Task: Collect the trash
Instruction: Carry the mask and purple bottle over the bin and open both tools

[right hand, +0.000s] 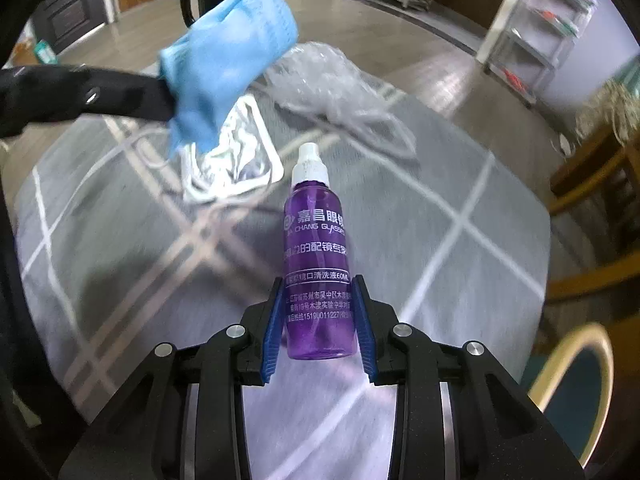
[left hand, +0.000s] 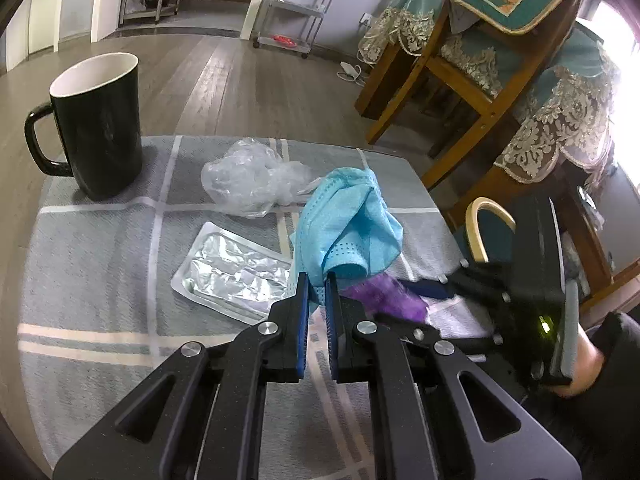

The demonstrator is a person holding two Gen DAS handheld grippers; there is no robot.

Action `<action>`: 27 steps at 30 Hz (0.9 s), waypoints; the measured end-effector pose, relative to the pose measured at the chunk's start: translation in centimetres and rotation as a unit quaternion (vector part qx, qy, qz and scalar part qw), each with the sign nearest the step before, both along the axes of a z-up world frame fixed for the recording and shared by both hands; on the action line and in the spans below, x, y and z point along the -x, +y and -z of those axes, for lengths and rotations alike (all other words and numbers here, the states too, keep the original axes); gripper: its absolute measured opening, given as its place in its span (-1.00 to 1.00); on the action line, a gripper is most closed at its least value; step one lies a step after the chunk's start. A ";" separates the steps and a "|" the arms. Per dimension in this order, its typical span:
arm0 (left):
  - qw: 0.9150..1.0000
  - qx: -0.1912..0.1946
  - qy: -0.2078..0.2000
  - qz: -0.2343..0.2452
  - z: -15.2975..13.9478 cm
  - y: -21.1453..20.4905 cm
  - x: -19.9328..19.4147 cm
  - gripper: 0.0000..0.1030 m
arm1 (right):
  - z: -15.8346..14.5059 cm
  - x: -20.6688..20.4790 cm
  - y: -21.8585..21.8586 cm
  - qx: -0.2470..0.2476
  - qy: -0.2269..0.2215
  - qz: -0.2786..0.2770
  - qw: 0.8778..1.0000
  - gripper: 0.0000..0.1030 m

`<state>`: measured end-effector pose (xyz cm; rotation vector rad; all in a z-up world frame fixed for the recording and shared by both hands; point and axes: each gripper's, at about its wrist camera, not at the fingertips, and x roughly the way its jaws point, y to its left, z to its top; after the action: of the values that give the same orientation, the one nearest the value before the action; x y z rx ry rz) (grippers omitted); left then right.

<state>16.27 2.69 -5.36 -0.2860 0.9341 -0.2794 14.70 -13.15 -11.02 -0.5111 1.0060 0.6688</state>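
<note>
Your left gripper [left hand: 316, 286] was clenched on the blue face mask [left hand: 348, 220]. Your right gripper [right hand: 318, 312] gripped the purple lens-cleaner bottle [right hand: 316, 240] above the grey checked tablecloth [right hand: 440, 220]

Left wrist cam sits low & close over the checked cloth [left hand: 100, 264], facing the far edge w/ black mug [left hand: 98, 128]. Right wrist cam looks in from the side, close, angled down. Both share blue mask [left hand: 348, 224], foil pack [right hand: 236, 160], crumpled plastic [right hand: 332, 80].
</note>
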 end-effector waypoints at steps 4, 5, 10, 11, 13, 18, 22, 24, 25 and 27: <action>1.000 0.003 -0.002 0.005 0.0 -0.4 0.2 -0.86 | -0.2 1.7 -2.1 -0.011 0.014 0.054 0.998 -0.34; 1.000 0.002 -0.002 0.008 0.0 -0.6 0.3 -0.86 | -0.3 2.0 -2.6 -0.016 0.017 0.068 0.997 -0.35; 1.000 0.002 -0.006 0.019 -0.1 -1.4 0.6 -0.86 | -1.2 3.2 -5.4 -0.055 0.021 0.137 0.989 -0.36; 1.000 0.002 -0.008 0.021 -0.2 -1.5 0.8 -0.86 | -1.5 3.2 -5.8 -0.063 0.021 0.144 0.987 -0.36; 1.000 0.002 -0.012 0.022 -0.4 -1.7 0.9 -0.86 | -2.1 3.7 -6.7 -0.084 0.017 0.158 0.984 -0.36; 0.999 -0.001 -0.020 0.026 -1.0 -2.1 1.1 -0.86 | -4.2 2.8 -8.7 -0.116 -0.009 0.183 0.976 -0.36; 0.999 0.001 -0.025 0.032 -1.5 -2.7 1.1 -0.86 | -5.6 2.8 -10.6 -0.143 -0.031 0.205 0.968 -0.36; 0.999 0.002 -0.026 0.037 -1.7 -3.3 0.9 -0.86 | -6.1 2.7 -11.8 -0.153 -0.039 0.220 0.962 -0.36; 0.999 0.003 -0.026 0.041 -1.9 -3.7 0.8 -0.86 | -6.3 2.7 -12.3 -0.158 -0.042 0.229 0.960 -0.36; 0.998 0.003 -0.027 0.051 -2.1 -4.6 0.7 -0.86 | -6.7 2.8 -13.4 -0.168 -0.051 0.247 0.953 -0.36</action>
<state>15.60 -1.93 -3.27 -0.2361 0.8963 -0.3830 11.91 -26.52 -4.33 0.0129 0.8545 0.3454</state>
